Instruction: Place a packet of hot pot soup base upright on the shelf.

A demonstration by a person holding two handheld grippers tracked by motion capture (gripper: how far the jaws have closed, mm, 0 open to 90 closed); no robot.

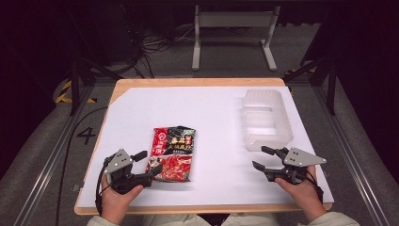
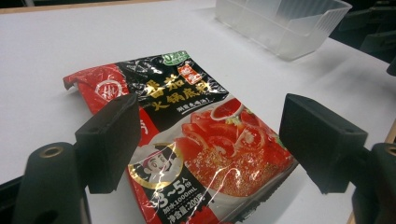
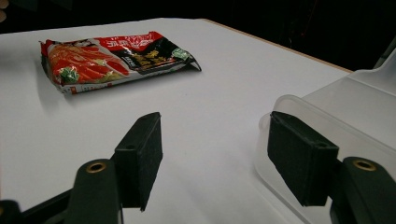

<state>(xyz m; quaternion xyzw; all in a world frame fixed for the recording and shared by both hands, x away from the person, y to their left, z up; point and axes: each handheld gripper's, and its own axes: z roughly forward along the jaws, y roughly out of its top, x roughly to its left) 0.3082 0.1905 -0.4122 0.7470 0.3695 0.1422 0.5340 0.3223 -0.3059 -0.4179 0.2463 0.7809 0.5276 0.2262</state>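
Right now your left gripper (image 1: 147, 165) sits at the near left of the table (image 1: 214, 186), its jaws spread wide with the sauce packet (image 1: 171, 153) between and beyond them, not yet pinched. The packet lies flat on the white surface, a little left of the middle and toward the near edge, its short end facing you, which likely suits a grab from that end. Your right gripper (image 1: 263, 157) rests near the right edge, jaws likewise spread and holding nothing, just short of the near wall of the clear plastic bin (image 1: 266, 117). The bin stands toward the far right corner, open side up, probably ready to receive the packet.
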